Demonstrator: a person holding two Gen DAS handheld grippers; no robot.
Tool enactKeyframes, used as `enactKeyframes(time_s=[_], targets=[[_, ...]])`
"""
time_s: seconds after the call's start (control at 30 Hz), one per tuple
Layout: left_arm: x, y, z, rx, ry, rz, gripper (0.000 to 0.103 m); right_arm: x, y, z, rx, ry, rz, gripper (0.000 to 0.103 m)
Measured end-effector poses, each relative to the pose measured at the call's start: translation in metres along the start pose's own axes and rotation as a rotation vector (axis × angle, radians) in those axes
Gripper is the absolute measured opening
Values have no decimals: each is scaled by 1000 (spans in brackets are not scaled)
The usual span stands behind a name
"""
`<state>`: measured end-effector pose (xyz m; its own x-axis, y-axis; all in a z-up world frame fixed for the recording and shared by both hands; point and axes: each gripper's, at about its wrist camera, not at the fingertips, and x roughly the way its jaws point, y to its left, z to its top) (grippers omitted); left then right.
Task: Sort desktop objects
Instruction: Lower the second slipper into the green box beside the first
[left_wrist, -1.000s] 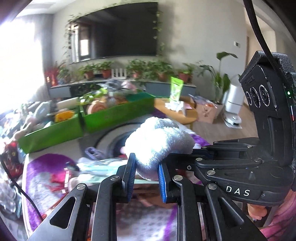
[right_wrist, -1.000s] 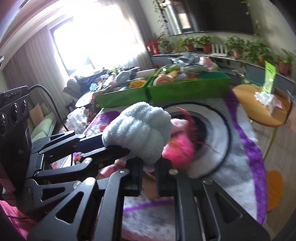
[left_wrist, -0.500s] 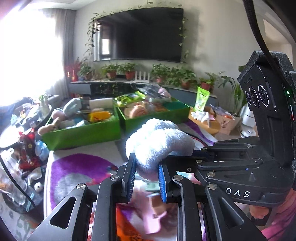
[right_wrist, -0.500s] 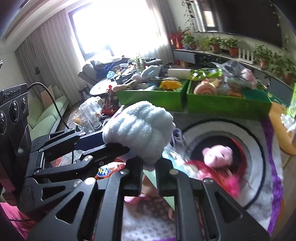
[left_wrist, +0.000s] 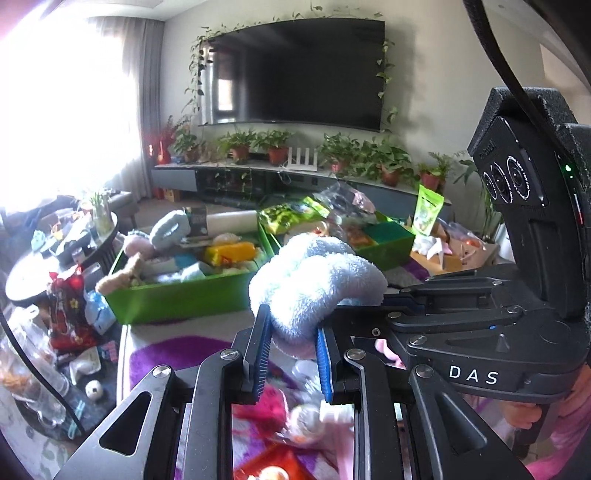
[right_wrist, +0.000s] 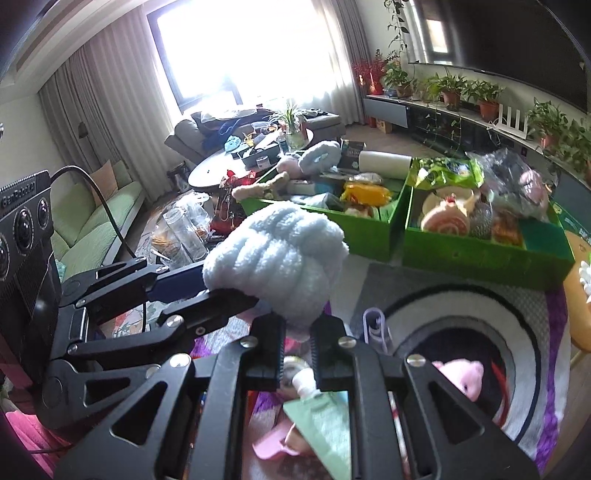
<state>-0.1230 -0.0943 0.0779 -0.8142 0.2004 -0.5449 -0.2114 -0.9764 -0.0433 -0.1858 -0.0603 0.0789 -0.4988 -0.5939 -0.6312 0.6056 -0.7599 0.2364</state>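
A fluffy pale-blue cloth bundle (left_wrist: 314, 280) is pinched from both sides and held in the air. My left gripper (left_wrist: 291, 332) is shut on its lower part between blue pads. My right gripper (right_wrist: 297, 332) is shut on the same pale-blue cloth (right_wrist: 277, 254) from the other side, and each gripper's body shows in the other's view. Ahead stand two green bins (left_wrist: 177, 299) (right_wrist: 480, 254) heaped with toys, snack bags and a roll. The left bin (right_wrist: 373, 236) lies straight beyond the cloth in the right wrist view.
Below lie a purple, grey and white rug (right_wrist: 443, 306), a pink plush pig (right_wrist: 461, 373), a green tube (right_wrist: 321, 410) and small toys. A round dark table (right_wrist: 229, 166), jars (right_wrist: 184, 232), a sofa (right_wrist: 92, 229) and a TV shelf with plants (left_wrist: 295, 162) surround them.
Both grippers have carried the cloth together, and the views have swung so the green bins now sit closer and more central. The grip on the cloth is unchanged.
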Motion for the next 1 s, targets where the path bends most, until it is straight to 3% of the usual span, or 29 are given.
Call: enactKeyframes(time_s=[0.53, 1.0], targets=[[48, 43, 55, 10, -9, 9, 22, 46, -23, 72, 46, -7, 9, 13], [112, 76, 87, -9, 11, -3, 22, 91, -56, 115, 74, 6, -9, 13]])
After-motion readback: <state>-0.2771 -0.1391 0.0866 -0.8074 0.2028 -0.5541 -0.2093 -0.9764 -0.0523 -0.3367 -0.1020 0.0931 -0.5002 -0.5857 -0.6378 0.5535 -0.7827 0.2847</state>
